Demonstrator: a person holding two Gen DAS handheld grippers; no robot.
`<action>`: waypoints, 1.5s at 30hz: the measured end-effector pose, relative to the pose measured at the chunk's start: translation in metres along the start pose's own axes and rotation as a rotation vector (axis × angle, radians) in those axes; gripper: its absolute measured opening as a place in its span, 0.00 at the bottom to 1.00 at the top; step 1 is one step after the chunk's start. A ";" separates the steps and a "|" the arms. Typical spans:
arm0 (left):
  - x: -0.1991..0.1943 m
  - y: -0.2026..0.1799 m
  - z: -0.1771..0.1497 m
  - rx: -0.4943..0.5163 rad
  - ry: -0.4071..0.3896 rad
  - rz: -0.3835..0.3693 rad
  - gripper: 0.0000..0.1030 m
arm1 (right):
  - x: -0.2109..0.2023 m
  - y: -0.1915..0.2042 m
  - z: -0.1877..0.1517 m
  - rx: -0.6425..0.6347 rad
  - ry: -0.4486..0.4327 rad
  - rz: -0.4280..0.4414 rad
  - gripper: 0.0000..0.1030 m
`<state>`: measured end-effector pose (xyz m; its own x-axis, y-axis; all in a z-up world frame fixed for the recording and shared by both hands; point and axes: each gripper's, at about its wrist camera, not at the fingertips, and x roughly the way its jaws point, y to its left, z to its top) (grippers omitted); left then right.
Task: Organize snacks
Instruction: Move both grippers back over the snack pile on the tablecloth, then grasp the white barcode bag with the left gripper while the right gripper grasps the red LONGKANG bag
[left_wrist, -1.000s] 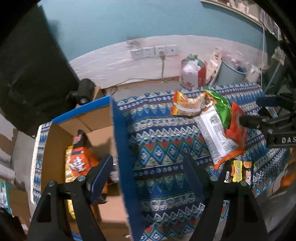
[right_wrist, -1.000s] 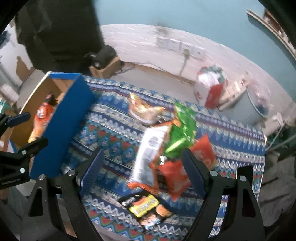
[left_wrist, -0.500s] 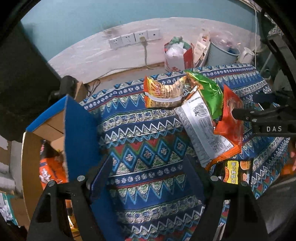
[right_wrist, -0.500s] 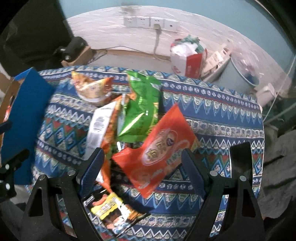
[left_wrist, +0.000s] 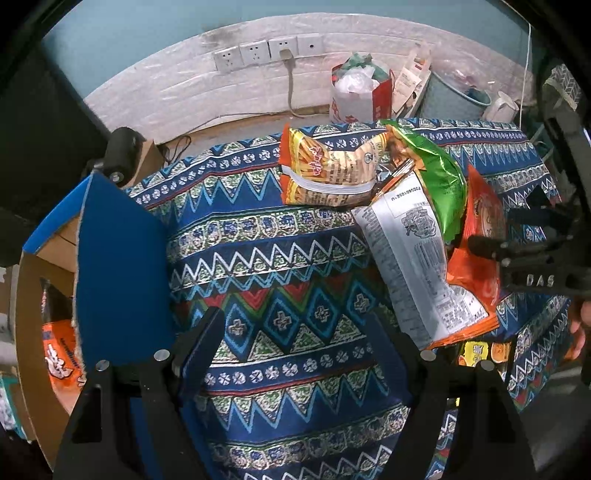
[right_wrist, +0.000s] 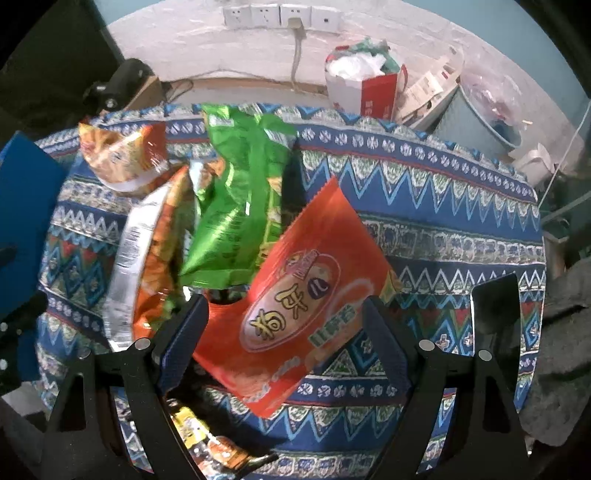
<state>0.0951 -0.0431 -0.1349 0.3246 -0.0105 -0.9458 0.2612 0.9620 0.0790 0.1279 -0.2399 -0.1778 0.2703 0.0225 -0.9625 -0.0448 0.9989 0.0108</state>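
Snacks await pickup: the released right claw (right_wrist: 284, 321) straddles the orange bag (right_wrist: 303, 306), needing to clench, while the left claw (left_wrist: 299, 332) hangs released.

dim indoor light | fisheye-warped, dark edges | slight blur

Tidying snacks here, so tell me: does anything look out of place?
Yes: the snack bags lie in a jumbled overlapping heap, green bag across the orange bag; one black packet hangs at the cloth's near edge.
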 end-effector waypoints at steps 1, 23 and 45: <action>0.001 -0.001 0.002 -0.005 0.003 -0.008 0.77 | 0.003 0.000 -0.002 -0.005 0.010 -0.004 0.81; 0.045 -0.052 0.040 -0.143 0.099 -0.230 0.78 | 0.008 -0.076 -0.041 0.112 0.046 0.071 0.82; 0.066 -0.046 0.018 -0.116 0.112 -0.229 0.32 | 0.055 -0.070 -0.008 0.030 0.064 -0.038 0.74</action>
<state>0.1206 -0.0933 -0.1954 0.1646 -0.2072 -0.9643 0.2086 0.9629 -0.1713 0.1379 -0.3089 -0.2337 0.2089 -0.0169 -0.9778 -0.0065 0.9998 -0.0186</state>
